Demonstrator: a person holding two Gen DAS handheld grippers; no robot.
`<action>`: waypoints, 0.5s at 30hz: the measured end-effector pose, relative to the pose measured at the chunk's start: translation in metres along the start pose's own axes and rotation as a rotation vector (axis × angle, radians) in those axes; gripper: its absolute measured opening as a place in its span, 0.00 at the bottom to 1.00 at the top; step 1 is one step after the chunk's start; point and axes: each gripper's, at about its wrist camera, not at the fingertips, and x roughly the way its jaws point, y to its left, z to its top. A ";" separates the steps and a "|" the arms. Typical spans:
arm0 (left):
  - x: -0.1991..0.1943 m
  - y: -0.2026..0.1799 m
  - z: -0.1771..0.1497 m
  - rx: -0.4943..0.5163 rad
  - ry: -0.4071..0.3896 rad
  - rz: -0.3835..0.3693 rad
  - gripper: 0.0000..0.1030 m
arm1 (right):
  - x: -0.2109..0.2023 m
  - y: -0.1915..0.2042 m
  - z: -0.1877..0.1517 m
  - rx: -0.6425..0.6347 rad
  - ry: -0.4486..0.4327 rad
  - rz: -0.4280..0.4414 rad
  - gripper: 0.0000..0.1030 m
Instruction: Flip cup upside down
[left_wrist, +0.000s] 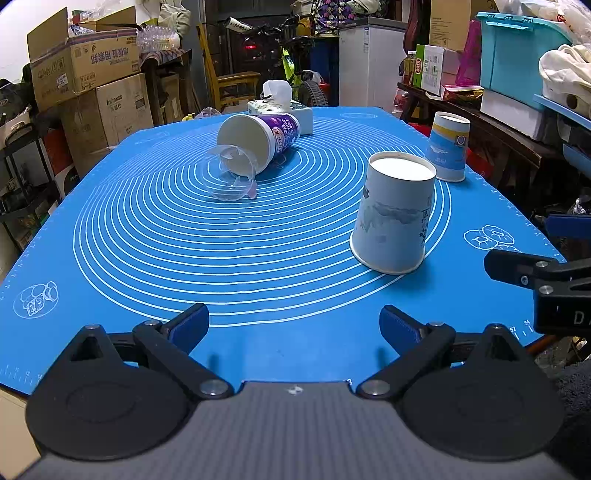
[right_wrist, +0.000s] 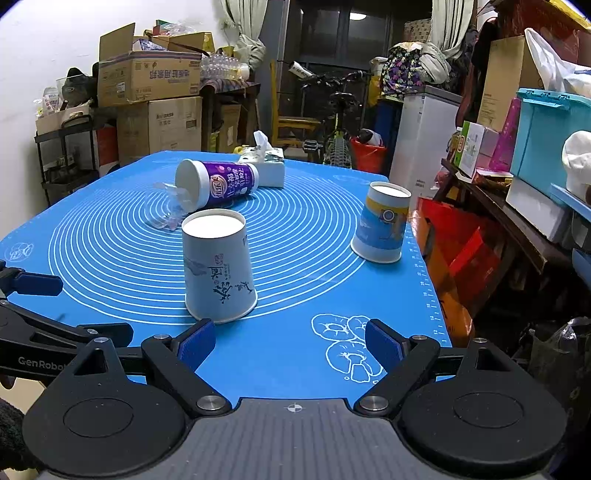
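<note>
Right wrist view: the white cup (right_wrist: 218, 266) is seen inverted on the counter (right_wrist: 295, 354), apart from both released tongs, right tongs (right_wrist: 290, 349) and left tongs (left_wrist: 293, 326). The flip is judged done; only withdrawal is called for

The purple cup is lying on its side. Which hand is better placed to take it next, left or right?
Probably the left. The purple cup lies left of centre on the mat, open path ahead of the left tongs. For the right tongs, the upside-down white cup stands in between. Both tongs are open and empty.
</note>
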 end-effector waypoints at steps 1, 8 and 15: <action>0.000 0.000 0.000 0.000 0.000 0.000 0.95 | 0.000 0.000 0.000 0.000 0.000 0.001 0.87; 0.001 0.000 -0.001 -0.002 0.000 0.001 0.95 | 0.000 0.000 -0.001 0.001 0.001 0.002 0.87; 0.002 0.001 -0.001 -0.001 0.001 0.001 0.95 | 0.002 0.001 -0.003 0.002 0.003 0.004 0.87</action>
